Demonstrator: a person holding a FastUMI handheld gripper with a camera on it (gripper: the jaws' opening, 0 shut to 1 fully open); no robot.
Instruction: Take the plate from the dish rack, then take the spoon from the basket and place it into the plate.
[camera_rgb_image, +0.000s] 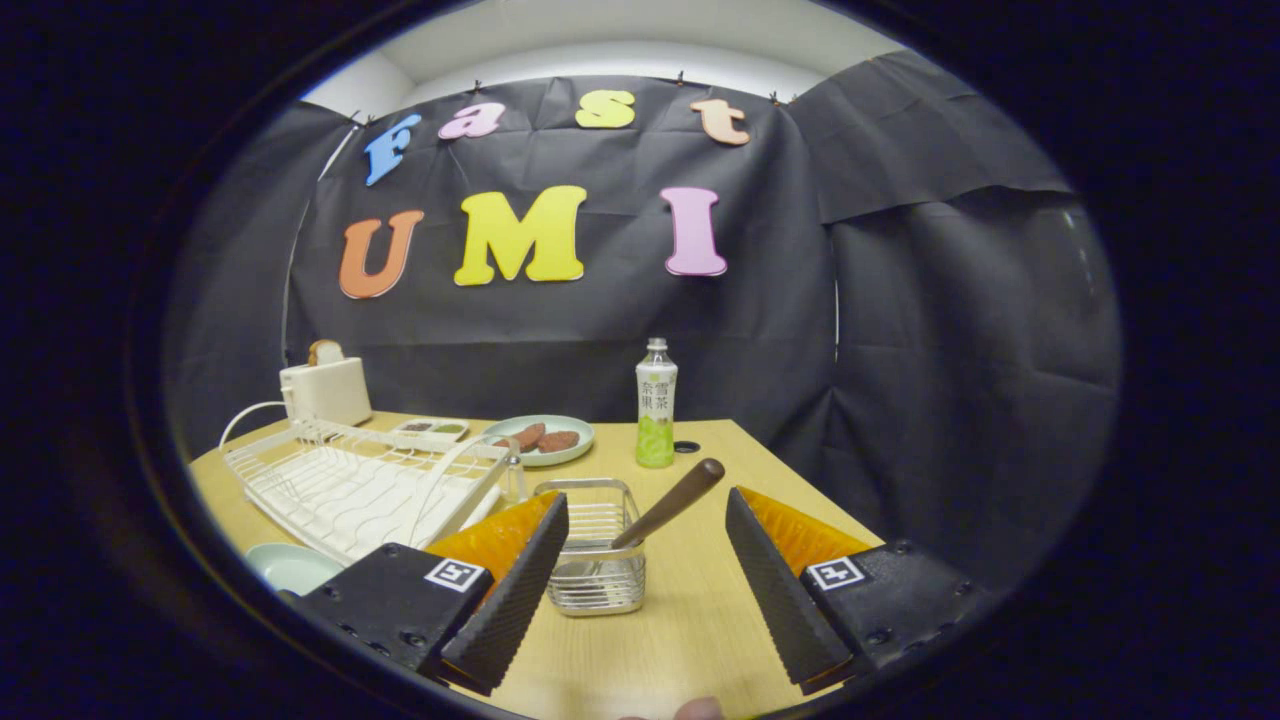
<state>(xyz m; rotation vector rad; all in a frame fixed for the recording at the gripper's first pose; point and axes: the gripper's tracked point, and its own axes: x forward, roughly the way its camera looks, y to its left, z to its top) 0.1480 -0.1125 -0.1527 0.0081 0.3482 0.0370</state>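
Note:
A small wire basket (596, 560) stands on the wooden table (690, 620) between my fingers, close to the left one. A spoon stands in it, its brown handle (672, 514) leaning up and to the right, toward the right finger. My gripper (645, 585) is open, fingers wide apart, touching neither basket nor spoon. The white dish rack (360, 485) sits to the left beyond the left finger, and I see no plate standing in it. A pale green plate (290, 567) lies on the table beside the rack's near corner, partly hidden by the left finger.
A green-labelled drink bottle (656, 405) stands beyond the basket. A pale plate holding brown food (545, 438) and a small tray (432, 428) lie behind the rack, with a white toaster (325, 388) at the back left. A fingertip of a person (697, 709) shows near me.

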